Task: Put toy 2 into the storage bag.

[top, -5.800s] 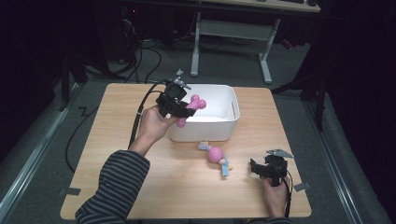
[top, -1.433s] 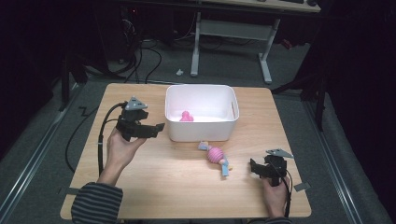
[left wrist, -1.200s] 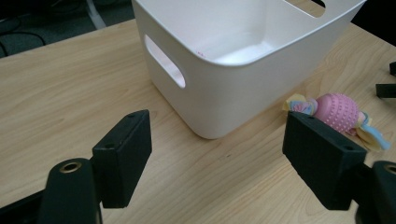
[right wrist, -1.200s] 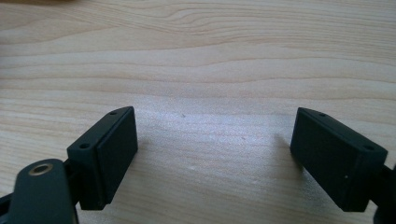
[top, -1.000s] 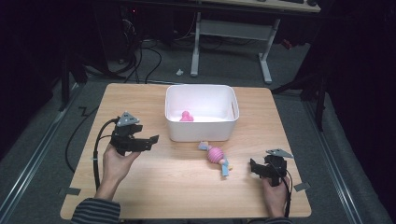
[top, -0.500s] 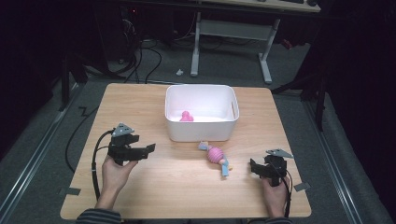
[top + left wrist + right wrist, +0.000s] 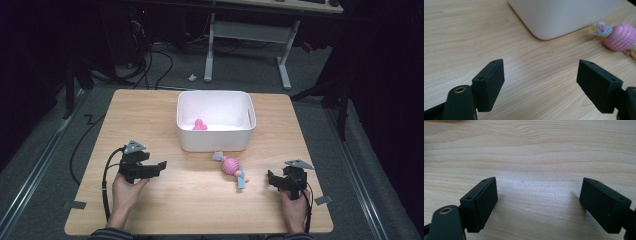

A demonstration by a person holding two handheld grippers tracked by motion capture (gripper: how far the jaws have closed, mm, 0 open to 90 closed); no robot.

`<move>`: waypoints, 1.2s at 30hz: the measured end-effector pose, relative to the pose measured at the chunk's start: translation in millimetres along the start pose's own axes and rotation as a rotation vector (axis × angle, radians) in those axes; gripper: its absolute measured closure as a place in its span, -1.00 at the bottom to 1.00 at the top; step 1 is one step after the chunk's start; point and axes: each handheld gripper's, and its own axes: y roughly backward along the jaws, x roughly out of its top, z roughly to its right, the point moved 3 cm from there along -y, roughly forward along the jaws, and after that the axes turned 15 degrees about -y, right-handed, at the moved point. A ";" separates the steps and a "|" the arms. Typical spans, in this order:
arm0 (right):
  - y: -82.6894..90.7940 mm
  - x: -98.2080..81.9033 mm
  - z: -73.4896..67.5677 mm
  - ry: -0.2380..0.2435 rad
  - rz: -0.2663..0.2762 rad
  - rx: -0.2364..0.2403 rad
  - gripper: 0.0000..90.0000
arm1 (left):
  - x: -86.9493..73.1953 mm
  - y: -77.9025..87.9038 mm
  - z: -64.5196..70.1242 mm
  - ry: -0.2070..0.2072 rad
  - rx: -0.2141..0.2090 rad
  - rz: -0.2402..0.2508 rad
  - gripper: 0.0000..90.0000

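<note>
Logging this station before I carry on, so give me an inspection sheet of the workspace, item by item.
Surface: wooden table, flat, bare between items.
Job's things: white bin at the far middle, a pink toy inside; rope toy with a pink ball lying just in front of the bin.
Clutter: tape bits at the table's near corners.
Grippers: left gripper open, empty, jaws toward the rope toy; right gripper open, empty, low over the table.
Cables: black cable trailing from the left gripper.
Surroundings: dark floor, desk legs behind, more cables.

Left hand-held gripper (image 7: 161, 165) and right hand-held gripper (image 7: 270, 179), both low, jaws apart, empty.
</note>
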 end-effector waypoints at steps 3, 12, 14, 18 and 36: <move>0.1 0.0 0.0 0.000 -0.001 -0.001 -0.67 | -5.2 -5.3 0.0 0.007 0.008 -0.002 -0.51; 0.1 0.0 0.0 0.000 -0.002 -0.001 -0.67 | -17.7 -21.1 -3.2 0.009 0.063 -0.039 -0.50; 0.1 0.0 0.0 0.000 -0.002 -0.002 -0.67 | -20.4 -24.7 -3.7 0.011 0.077 -0.043 -0.50; 0.1 0.0 0.0 0.000 -0.001 -0.001 -0.67 | -24.7 -30.3 -5.1 0.011 0.096 -0.054 -0.52; 0.4 -0.3 0.0 0.002 -0.001 0.002 -0.67 | -33.8 -47.4 -11.6 0.000 0.190 -0.076 -0.52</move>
